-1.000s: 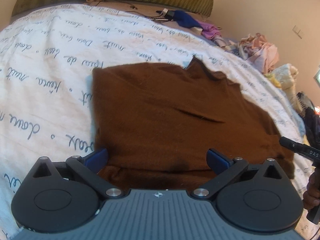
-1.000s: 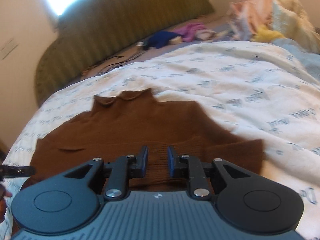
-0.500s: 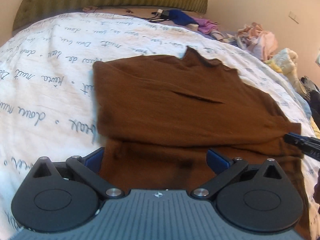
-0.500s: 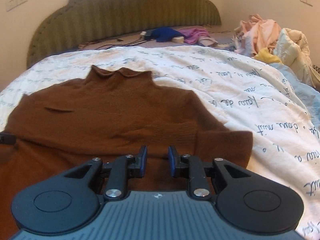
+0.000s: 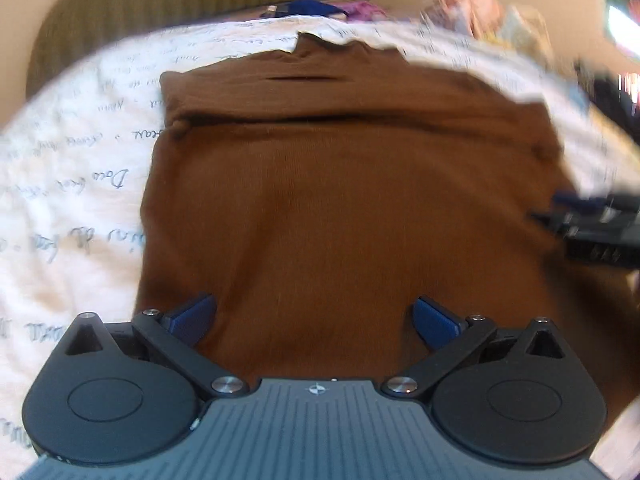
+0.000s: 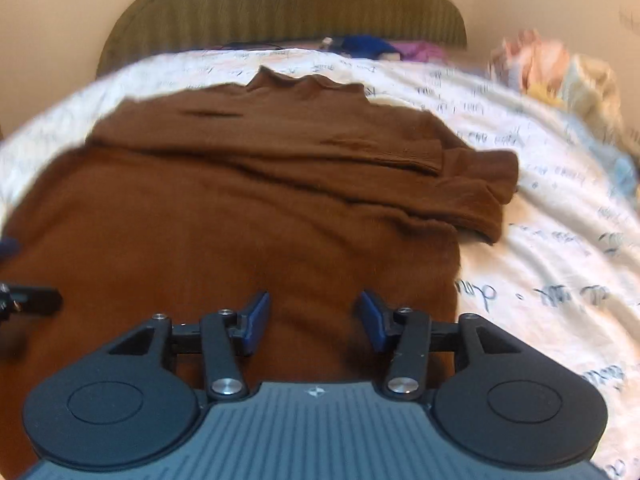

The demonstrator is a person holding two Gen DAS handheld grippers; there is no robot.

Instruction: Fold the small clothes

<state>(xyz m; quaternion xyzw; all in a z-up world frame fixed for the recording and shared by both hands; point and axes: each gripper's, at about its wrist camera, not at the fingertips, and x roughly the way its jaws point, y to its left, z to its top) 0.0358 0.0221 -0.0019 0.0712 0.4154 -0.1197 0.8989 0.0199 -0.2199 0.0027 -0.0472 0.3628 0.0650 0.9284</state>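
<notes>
Nearest, the left tool gapes wide and the right tool stands partly open, both empty above the brown knitted sweater spread on the white script-printed bedspread; beyond, an olive ribbed headboard.

Sweater lies on bedspread; headboard behind sweater, clothes pile right of it (collar toward headboard).
</notes>
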